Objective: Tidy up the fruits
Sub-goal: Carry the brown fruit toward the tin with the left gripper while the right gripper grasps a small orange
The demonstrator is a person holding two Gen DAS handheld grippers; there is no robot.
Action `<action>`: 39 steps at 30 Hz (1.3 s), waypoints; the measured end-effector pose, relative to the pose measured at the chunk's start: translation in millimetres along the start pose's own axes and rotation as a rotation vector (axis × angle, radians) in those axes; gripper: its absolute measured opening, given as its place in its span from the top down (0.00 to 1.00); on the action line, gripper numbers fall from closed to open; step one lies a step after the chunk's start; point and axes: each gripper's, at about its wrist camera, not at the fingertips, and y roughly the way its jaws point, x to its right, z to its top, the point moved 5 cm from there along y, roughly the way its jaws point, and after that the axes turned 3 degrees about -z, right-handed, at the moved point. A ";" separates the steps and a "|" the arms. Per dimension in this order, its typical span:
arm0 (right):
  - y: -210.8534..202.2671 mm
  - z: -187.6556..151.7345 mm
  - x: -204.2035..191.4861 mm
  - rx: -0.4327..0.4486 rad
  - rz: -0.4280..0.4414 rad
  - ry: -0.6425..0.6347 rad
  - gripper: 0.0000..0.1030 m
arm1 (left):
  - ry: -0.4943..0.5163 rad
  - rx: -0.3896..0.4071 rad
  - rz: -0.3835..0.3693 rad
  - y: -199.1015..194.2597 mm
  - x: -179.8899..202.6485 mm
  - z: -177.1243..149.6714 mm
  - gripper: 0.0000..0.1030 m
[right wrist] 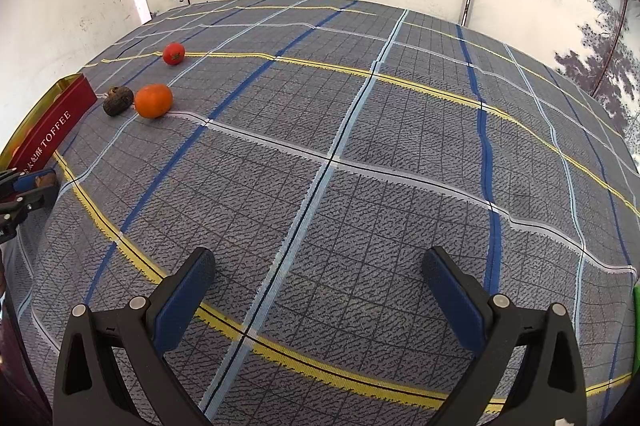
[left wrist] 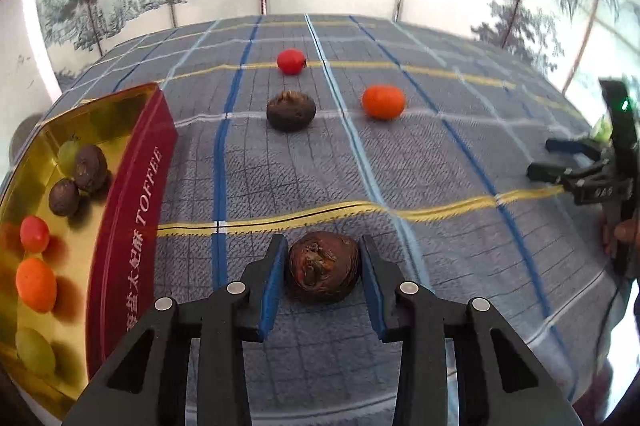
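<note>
Left hand-held gripper (left wrist: 323,268) brackets a brown fruit (left wrist: 323,266) on the surface (left wrist: 440,226).
Pads flank it; contact uncertain. Right hand-held gripper (right wrist: 320,278) spread wide, holding nothing. Toffee tin (left wrist: 132,210) left holds several fruits; tomato (left wrist: 291,61), orange (left wrist: 383,101), another brown fruit (left wrist: 290,113) lie beyond.

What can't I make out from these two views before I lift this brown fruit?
- Left gripper contact with the brown fruit: the fruit hides the inner faces of the fingers, so grip is uncertain.
- Tin, left wrist view: near end cut off by the image edge and gripper, so the fruit count is incomplete.
- Tin, right wrist view: its red wall hides the inside.
- Right gripper: open over bare cloth.
</note>
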 end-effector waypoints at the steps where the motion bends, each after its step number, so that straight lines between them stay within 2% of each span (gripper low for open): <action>1: 0.0 0.0 -0.1 0.000 0.000 0.000 0.00 | -0.010 0.018 -0.003 -6.4 1.9 1.9 0.64; 4: -4.9 2.1 -4.3 0.027 0.034 0.004 0.00 | -0.051 0.056 -0.004 -25.2 4.8 5.2 0.64; 7: -15.9 15.4 -27.4 0.082 0.143 0.001 0.00 | -0.091 0.077 -0.018 -42.7 6.4 3.4 0.64; 12: -17.1 51.6 -97.7 0.144 0.228 -0.173 0.01 | -0.094 0.109 -0.020 -68.3 10.5 -0.2 0.64; 14: -5.7 64.5 -120.9 0.146 0.236 -0.232 0.04 | -0.093 0.124 -0.020 -78.8 10.3 -0.8 0.64; 17: 12.7 80.2 -135.0 0.132 0.231 -0.244 0.18 | -0.093 0.152 -0.006 -95.5 8.1 -2.0 0.64; 22: 45.3 99.3 -140.5 0.102 0.198 -0.243 0.19 | -0.108 0.184 0.011 -114.8 1.7 -3.6 0.64; 25: 59.9 104.8 -143.9 0.074 0.198 -0.246 0.33 | -0.131 0.196 0.014 -122.3 -5.7 -3.7 0.64; 27: 65.3 107.1 -146.5 0.054 0.188 -0.254 0.59 | -0.144 0.202 0.025 -126.1 -11.7 -3.2 0.64; 28: 65.0 107.9 -147.9 0.052 0.204 -0.254 0.66 | -0.152 0.206 0.034 -127.5 -14.6 -2.7 0.64; 32: 50.7 97.9 -150.0 0.063 0.231 -0.223 0.69 | -0.193 0.225 0.067 -135.5 -32.6 -3.5 0.64; 39: 20.4 54.3 -138.3 0.068 0.254 -0.132 0.69 | -0.272 0.232 0.162 -146.4 -78.6 -15.4 0.64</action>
